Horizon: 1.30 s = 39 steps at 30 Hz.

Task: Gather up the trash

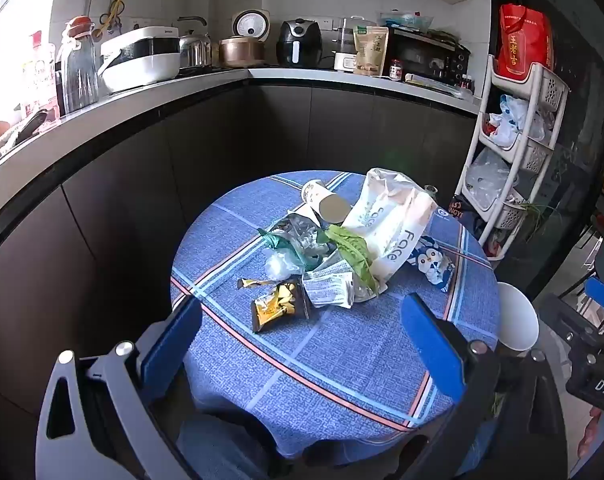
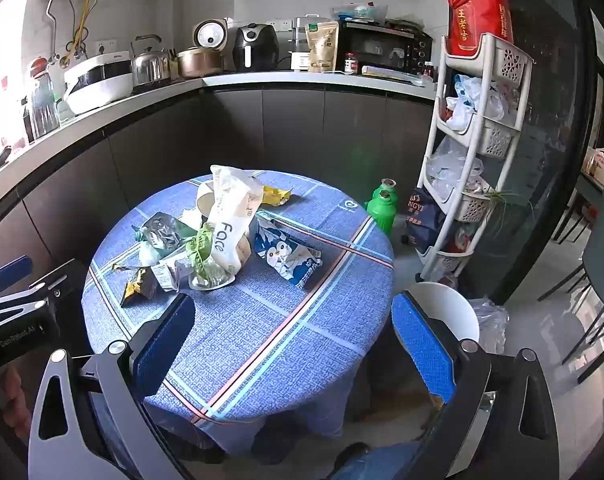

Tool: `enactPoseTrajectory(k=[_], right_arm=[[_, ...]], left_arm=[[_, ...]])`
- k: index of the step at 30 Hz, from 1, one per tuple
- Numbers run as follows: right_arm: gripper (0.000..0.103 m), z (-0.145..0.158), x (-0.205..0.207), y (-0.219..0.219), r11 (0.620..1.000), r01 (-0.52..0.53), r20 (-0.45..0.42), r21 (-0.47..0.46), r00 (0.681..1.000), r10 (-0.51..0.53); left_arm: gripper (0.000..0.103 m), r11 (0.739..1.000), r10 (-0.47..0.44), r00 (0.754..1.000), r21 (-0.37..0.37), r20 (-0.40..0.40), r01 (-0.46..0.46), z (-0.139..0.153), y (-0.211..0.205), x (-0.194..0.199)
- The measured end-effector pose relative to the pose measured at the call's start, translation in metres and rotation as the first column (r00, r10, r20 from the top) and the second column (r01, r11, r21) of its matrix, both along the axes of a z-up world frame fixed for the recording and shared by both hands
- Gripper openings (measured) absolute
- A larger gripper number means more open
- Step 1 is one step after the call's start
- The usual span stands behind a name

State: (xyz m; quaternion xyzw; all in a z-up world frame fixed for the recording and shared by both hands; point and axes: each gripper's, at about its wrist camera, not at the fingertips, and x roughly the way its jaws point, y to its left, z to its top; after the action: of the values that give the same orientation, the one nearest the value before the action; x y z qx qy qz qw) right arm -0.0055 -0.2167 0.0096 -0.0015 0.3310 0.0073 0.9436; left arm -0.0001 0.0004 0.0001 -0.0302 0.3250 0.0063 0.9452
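The left gripper [image 1: 302, 320] hangs above the near side of the round table [image 1: 341, 380], its blue fingers [image 1: 431, 350] spread wide with nothing between them. The right gripper [image 2: 298, 334] is likewise wide open and empty, held over the table's near edge with the white bin [image 2: 445, 308] just behind its right finger.

This looks like the very start: no piece of trash is lifted yet, and the whole heap sits together toward the far middle of the tablecloth. Nearest the left gripper lies the yellow snack wrapper [image 1: 276, 308], flat beside a crumpled printed wrapper [image 1: 329, 290]; behind them are the green leaf [image 1: 351, 252], the tall white tissue pack [image 1: 389, 224] and a paper cup [image 1: 325, 202] on its side. The next move probably calls for reaching forward and down to one loose piece at the heap's edge, closing on thin, flat film that may slip, then carrying it to the bin.

The right view shows what the left does not: a yellow packet [image 2: 276, 195] behind the tissue pack, the full face of the blue penguin pack [image 2: 290, 258], a green bottle [image 2: 381, 208] on the floor, and a clear bag beside the bin. The left view shows the cup's open mouth and the yellow wrapper more plainly.
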Motion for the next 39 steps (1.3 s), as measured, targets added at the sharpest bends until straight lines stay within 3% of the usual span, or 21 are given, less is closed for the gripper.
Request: enactPoseTrajectory(k=[39], right_arm=[[0.095, -0.0055, 0.0034, -0.0029, 1.000, 0.021, -0.019, 0.007, 1.000, -0.021]], left_arm=[[0.099, 1.000, -0.011, 1.000, 0.004, 0.000, 0.011, 0.0014, -0.0045, -0.0021]])
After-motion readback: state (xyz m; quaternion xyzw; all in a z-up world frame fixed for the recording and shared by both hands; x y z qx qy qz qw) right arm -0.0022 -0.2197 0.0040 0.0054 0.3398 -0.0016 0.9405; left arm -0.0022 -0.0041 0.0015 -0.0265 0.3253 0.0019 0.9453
